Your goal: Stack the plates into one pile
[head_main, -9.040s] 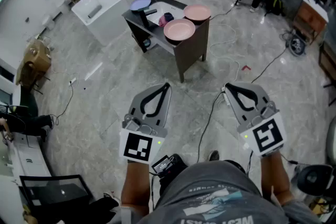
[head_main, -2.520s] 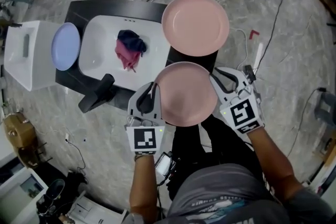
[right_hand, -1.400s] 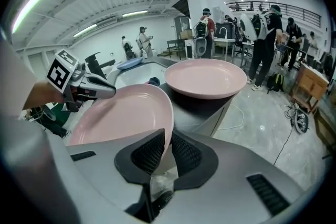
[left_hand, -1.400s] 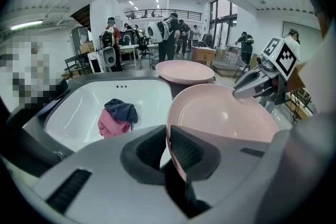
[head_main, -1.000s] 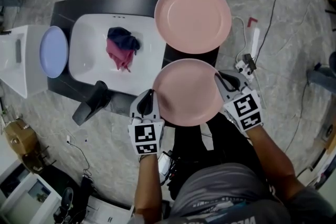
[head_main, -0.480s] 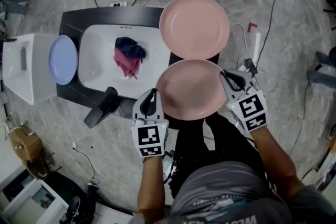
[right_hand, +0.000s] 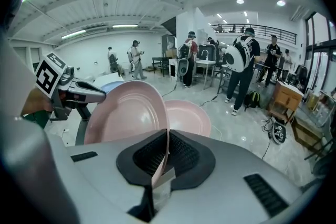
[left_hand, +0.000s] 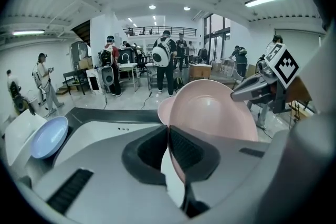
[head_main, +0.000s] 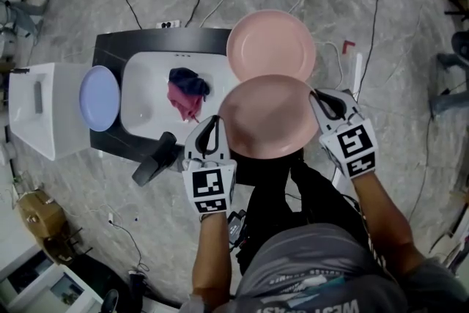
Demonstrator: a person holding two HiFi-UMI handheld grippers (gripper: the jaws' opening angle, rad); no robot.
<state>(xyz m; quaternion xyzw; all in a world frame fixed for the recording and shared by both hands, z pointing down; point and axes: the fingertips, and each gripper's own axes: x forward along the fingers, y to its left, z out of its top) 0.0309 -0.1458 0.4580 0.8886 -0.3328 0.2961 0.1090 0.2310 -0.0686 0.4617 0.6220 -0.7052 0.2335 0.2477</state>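
Observation:
Both grippers hold one pink plate [head_main: 267, 117] by opposite rims, above the near end of the dark table [head_main: 110, 48]. My left gripper [head_main: 215, 134] is shut on its left rim, my right gripper [head_main: 323, 102] on its right rim. In the left gripper view the held plate [left_hand: 210, 118] stands on edge between the jaws of the left gripper [left_hand: 169, 139]. The right gripper view shows this plate [right_hand: 126, 113] clamped in the right gripper [right_hand: 167, 149]. A second pink plate [head_main: 271, 46] lies on the table just beyond; the held plate overlaps its near edge. A blue plate [head_main: 100, 88] lies at the far left.
A white sink basin [head_main: 146, 102] fills the table's middle, with a red and navy cloth [head_main: 187, 95] in it. A black faucet [head_main: 155, 163] juts out at the basin's near side. Cables [head_main: 366, 33] trail over the marble floor. People stand far off in the hall [left_hand: 165, 60].
The held pink plate has moved away from me with both grippers and now overlaps the near edge of the far pink plate. Both grips stay on its rims.

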